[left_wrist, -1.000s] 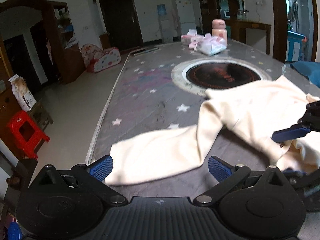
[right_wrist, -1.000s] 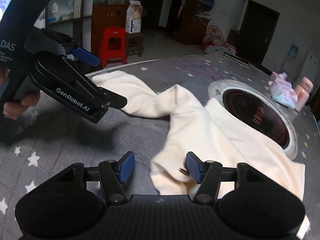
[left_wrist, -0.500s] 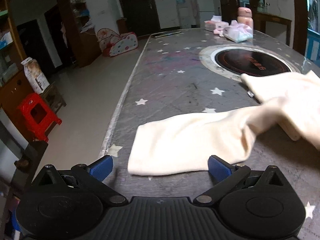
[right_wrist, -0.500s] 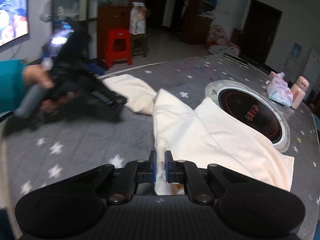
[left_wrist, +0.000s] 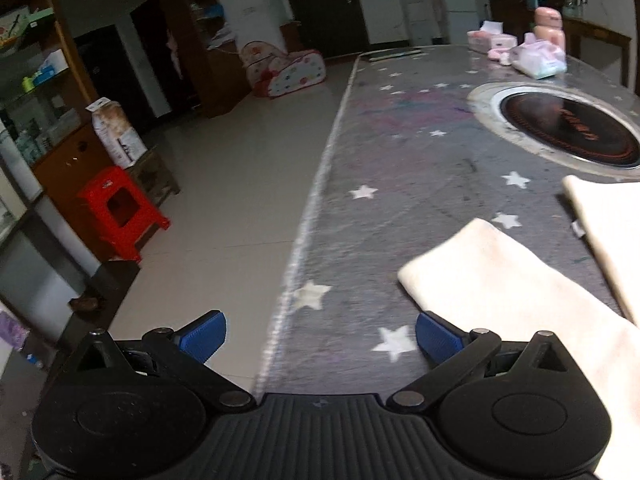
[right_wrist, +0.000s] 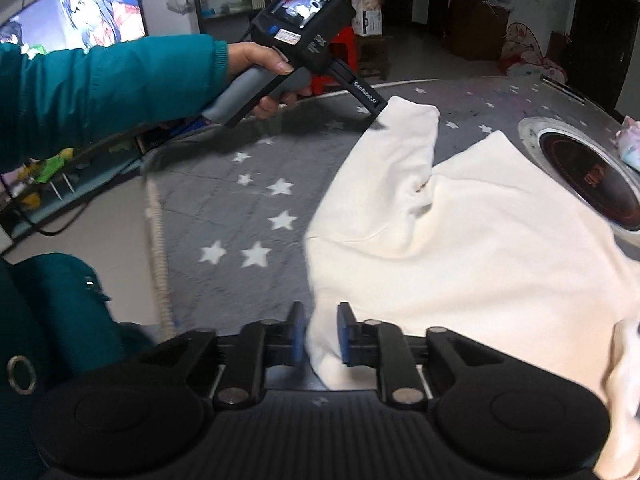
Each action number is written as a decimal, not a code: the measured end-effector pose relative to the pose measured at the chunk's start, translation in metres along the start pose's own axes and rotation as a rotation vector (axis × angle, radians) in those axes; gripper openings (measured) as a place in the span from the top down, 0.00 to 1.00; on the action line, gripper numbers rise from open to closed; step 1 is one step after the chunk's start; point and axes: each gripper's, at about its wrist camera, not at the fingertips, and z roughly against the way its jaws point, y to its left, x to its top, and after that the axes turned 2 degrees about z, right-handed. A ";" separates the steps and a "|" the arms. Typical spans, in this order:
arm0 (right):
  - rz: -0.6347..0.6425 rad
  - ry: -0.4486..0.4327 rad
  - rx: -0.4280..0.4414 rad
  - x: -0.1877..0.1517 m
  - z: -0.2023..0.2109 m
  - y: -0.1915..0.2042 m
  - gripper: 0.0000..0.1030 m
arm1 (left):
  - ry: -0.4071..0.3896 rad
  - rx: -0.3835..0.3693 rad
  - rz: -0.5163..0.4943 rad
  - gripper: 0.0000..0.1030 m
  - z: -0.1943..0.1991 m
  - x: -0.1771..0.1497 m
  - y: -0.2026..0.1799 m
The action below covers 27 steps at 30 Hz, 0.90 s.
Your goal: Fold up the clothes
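Note:
A cream long-sleeved garment [right_wrist: 480, 240] lies spread on the grey star-patterned table cover [right_wrist: 248, 200]. My right gripper [right_wrist: 321, 336] is low at the garment's near corner. Its jaws are opening, with a fold of that corner still between the pads but no longer pinched. My left gripper [left_wrist: 320, 332] is wide open over the table's left edge, with nothing between its fingers. The sleeve [left_wrist: 500, 280] lies just to its right. In the right wrist view a hand [right_wrist: 264, 64] in a teal sleeve holds the left gripper [right_wrist: 378, 114], its tip at the sleeve cuff [right_wrist: 408, 120].
A round cooktop [left_wrist: 568, 128] is set into the table beyond the garment. Pink packets and a bottle [left_wrist: 536, 52] stand at the far end. The table edge [left_wrist: 304, 232] drops to a tiled floor with a red stool [left_wrist: 120, 212]. A teal-clad body [right_wrist: 60, 320] is near left.
The right gripper closed on the garment's near corner, dragged it toward me, and its jaws have now parted slightly. The left gripper swung left, so the sleeve now lies to its right.

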 end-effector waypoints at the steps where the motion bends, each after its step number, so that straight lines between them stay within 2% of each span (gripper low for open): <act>1: -0.011 -0.012 -0.006 -0.001 0.005 -0.001 0.80 | -0.011 -0.003 0.002 0.00 0.005 0.001 0.000; 3: -0.050 -0.044 -0.032 -0.002 0.019 -0.008 0.77 | -0.037 -0.017 0.011 0.00 0.016 0.003 0.000; 5: -0.087 -0.072 -0.095 -0.003 0.033 -0.020 0.72 | -0.058 -0.052 0.017 0.00 0.029 0.005 -0.007; 7: -0.128 -0.085 -0.178 -0.006 0.043 -0.034 0.67 | -0.081 -0.107 0.006 0.00 0.044 0.006 -0.018; 9: -0.198 -0.097 -0.298 -0.014 0.052 -0.057 0.62 | -0.099 -0.167 -0.024 0.00 0.060 0.003 -0.035; 13: -0.357 -0.100 -0.476 -0.035 0.064 -0.107 0.62 | -0.111 -0.299 -0.101 0.00 0.089 -0.005 -0.073; 15: -0.434 -0.086 -0.534 -0.048 0.066 -0.134 0.64 | -0.109 -0.359 -0.146 0.00 0.102 -0.012 -0.094; 20: -0.601 -0.068 -0.569 -0.071 0.064 -0.188 0.67 | -0.088 -0.497 -0.238 0.00 0.126 -0.030 -0.142; 23: -0.669 -0.064 -0.559 -0.081 0.053 -0.212 0.68 | -0.101 -0.528 -0.289 0.00 0.134 -0.042 -0.164; 27: -0.730 -0.082 -0.526 -0.085 0.038 -0.224 0.68 | -0.075 -0.549 -0.337 0.00 0.133 -0.057 -0.176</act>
